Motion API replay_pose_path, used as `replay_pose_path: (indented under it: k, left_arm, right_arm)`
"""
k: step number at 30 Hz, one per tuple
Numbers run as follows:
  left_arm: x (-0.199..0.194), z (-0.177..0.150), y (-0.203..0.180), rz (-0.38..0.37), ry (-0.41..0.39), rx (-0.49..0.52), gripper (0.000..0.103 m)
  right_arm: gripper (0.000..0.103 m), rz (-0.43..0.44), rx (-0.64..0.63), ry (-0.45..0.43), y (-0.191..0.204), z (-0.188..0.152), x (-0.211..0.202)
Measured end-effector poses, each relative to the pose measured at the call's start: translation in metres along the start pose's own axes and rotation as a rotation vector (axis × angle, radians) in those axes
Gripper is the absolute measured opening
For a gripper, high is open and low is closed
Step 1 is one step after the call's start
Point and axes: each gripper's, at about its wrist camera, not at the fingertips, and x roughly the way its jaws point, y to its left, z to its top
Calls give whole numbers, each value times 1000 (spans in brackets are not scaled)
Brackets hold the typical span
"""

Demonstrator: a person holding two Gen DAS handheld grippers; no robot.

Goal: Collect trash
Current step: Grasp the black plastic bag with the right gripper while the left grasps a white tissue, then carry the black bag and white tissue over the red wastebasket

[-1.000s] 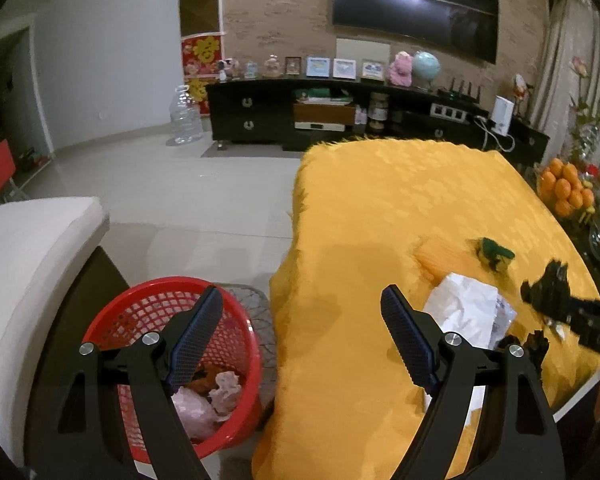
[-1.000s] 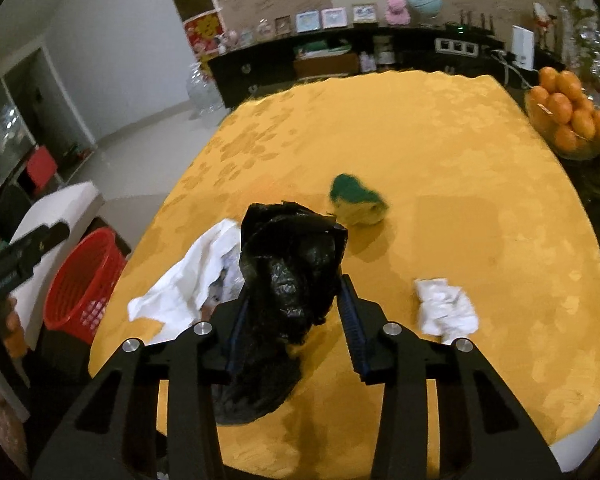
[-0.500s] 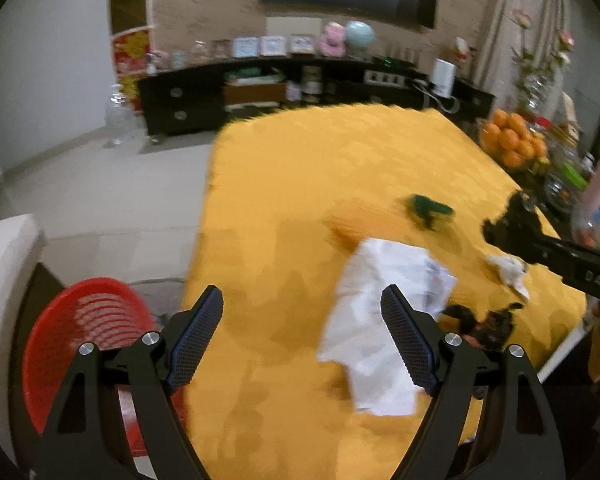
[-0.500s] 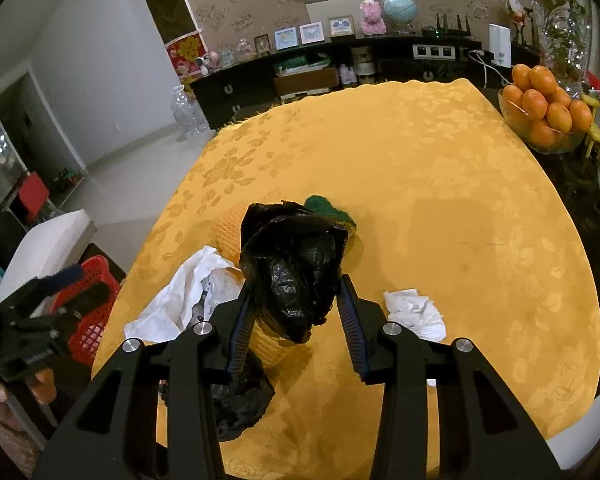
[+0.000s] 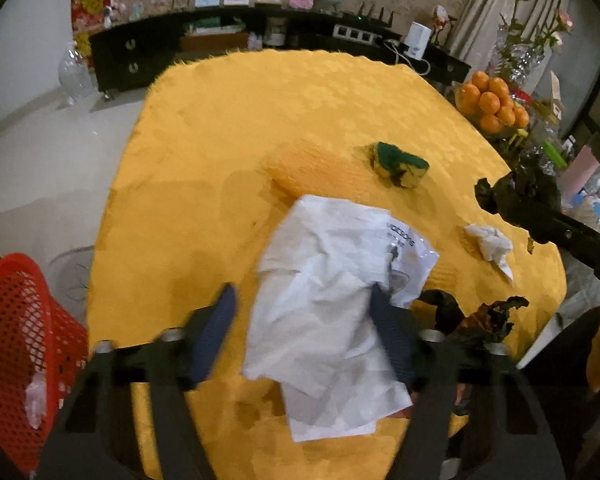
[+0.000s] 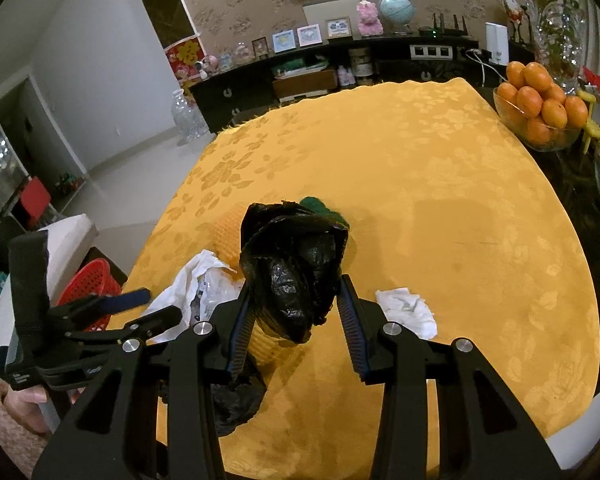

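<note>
We held the left gripper (image 5: pixel 302 320) low over the crumpled white plastic bag with printed lettering (image 5: pixel 336 288), which lay flat on the yellow patterned tablecloth (image 5: pixel 236 128) near the table's front edge. Its jaws were closing with the bag between them, and the right blue pad (image 5: pixel 392 336) already sat against the bag's edge, while the left pad still stood clear of it, so we had no grip on it yet. The view there was blurred.

In the right gripper (image 6: pixel 296 316) we kept the crumpled black plastic bag (image 6: pixel 294 270) clamped between the ribbed pads, lifted off the cloth, its loose tail hanging down below the fingers.

Still lying on the cloth were a small wad of white tissue (image 6: pixel 406 310) just to the right of the right gripper, and a yellow sponge with a green scouring top (image 5: pixel 400 162) farther back, mostly hidden behind the black bag in the right wrist view.

The round red plastic mesh basket (image 5: pixel 16 332) stood on the floor beside the table's left side, with a bit of pale trash inside it. A glass bowl of oranges (image 6: pixel 540 108) sat at the table's far right
</note>
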Motion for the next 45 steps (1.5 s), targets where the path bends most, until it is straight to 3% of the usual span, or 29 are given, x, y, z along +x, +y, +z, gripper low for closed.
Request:
replay_pose_path:
  k: [2,3,10,25,45]
  left_arm:
    - [1,0,2,-18,8,-13,28]
    - [1,0,2,-20,6,-15,23]
    - [-15,1,5,-19,-37,-18,13]
    - [-78,11,25,13,-221,-72,11]
    - [-127,6,51,82,-337,-124,11]
  right_arm:
    - [40,3,-4,-1,1,0,0]
    - [40,4,-5,-1,1,0,0]
    - [40,5,-4,-4,0,1,-1]
    - [40,11,-6,-19,4,4,-2]
    - [40,25,-88,-52,40,12,-4]
